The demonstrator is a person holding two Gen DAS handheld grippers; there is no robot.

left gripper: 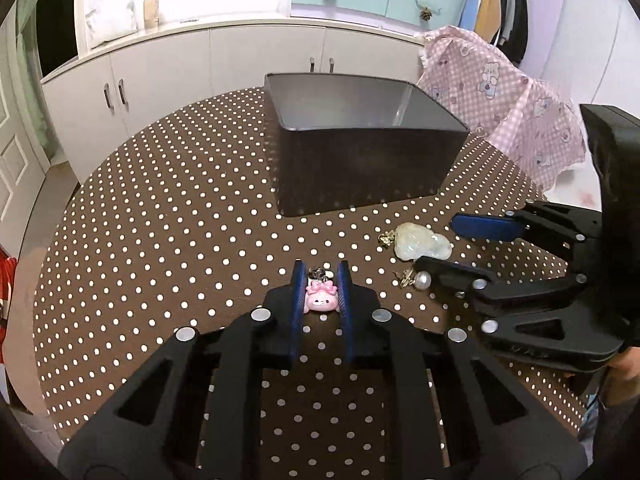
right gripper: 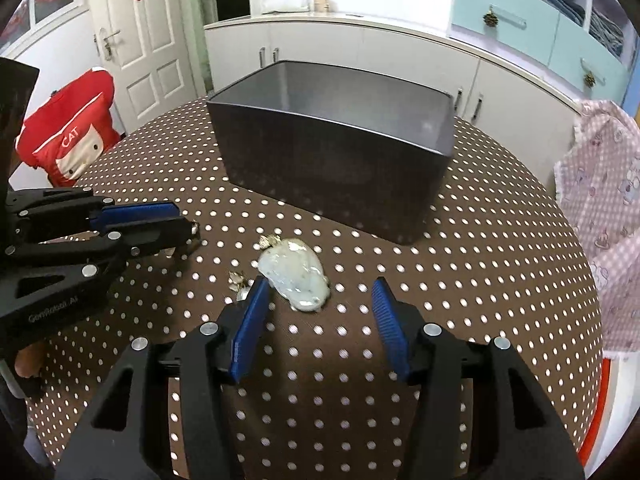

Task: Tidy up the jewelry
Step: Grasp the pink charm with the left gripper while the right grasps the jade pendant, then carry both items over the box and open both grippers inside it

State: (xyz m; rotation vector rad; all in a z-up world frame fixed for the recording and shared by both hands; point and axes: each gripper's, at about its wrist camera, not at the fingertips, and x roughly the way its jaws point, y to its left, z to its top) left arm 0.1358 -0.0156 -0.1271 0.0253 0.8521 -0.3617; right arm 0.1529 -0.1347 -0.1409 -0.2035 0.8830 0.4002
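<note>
The left tool (left gripper: pixel 320 276) is reaching toward 12 o'clock in its own view, its two blue pads (left gripper: pixel 297 300) drawn narrow and pressing on both sides of a small pink charm (left gripper: pixel 320 300). The right tool (right gripper: pixel 320 296) is pointing toward 12 o'clock in its own view, its blue pads (right gripper: pixel 250 328) spread wide with nothing between them. In the left view it is coming in from 3 o'clock, low over the counter (left gripper: pixel 160 240), fingers angled toward 9 o'clock.

Polka-dot table (left gripper: pixel 160 220) bears dark box (left gripper: pixel 360 160), jade pendant (left gripper: pixel 422 240), pearl earring (left gripper: pixel 422 279).
</note>
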